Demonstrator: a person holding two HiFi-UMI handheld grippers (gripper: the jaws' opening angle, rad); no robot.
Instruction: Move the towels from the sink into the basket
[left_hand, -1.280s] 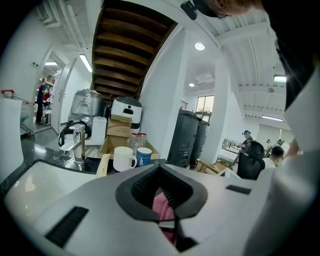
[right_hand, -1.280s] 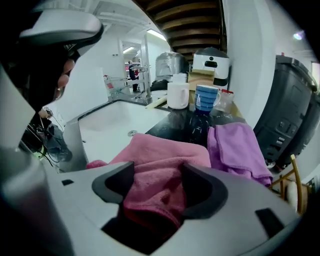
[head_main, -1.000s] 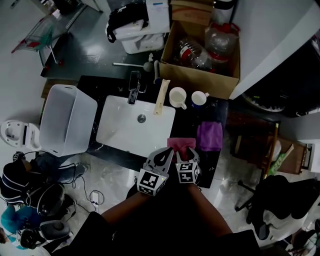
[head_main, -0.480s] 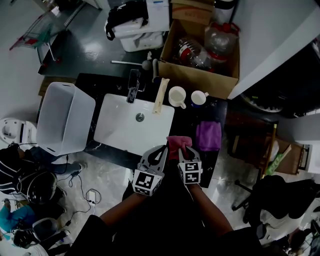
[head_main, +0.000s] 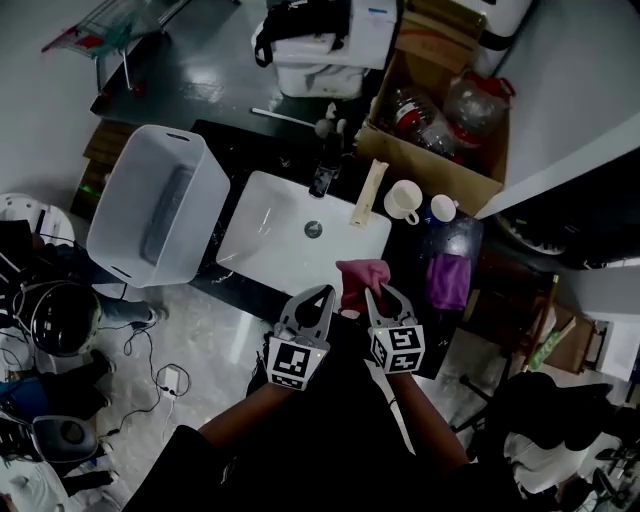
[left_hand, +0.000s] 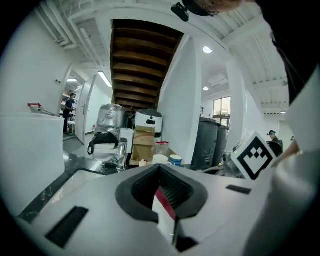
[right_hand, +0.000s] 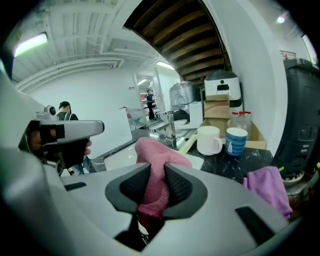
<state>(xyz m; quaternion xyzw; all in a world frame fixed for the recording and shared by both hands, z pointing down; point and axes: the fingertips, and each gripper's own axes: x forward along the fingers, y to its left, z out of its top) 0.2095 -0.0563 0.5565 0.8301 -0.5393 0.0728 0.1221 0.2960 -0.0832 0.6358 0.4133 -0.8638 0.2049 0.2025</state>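
Gripping with the right tool (head_main: 381, 300) a bunched pink terry towel (head_main: 360, 277): jaws just closed in on it, a fold pinched between the ribbed pads and the rest mounded above them. Holding it in the air over the near right corner of the white rectangular sink (head_main: 280, 245), at the edge of the dark marbled worktop (head_main: 415, 255). Carrying the left tool (head_main: 318, 298) just beside the towel on its left, jaws together at the tips and clamped on nothing recognisable. Only a thin reddish sliver low in that gap, impossible to identify.

Well off to the far left of the held towel, across the whole width of the sink: the white plastic basket (head_main: 125, 215), open-topped, with its long axis running near to far. Likely a leftward carry over the sink for the right tool, though nearer to the basket on the left tool's side. No clear long axis to the towel, crumpled as it is.

Counting two towels: the pink one in the grip and a purple one (head_main: 447, 281) lying on the worktop right of the right tool. None visible in the sink or the basket. One basket, one sink, two mugs (white ceramic (head_main: 404, 201), blue (head_main: 441, 208)), two tools.
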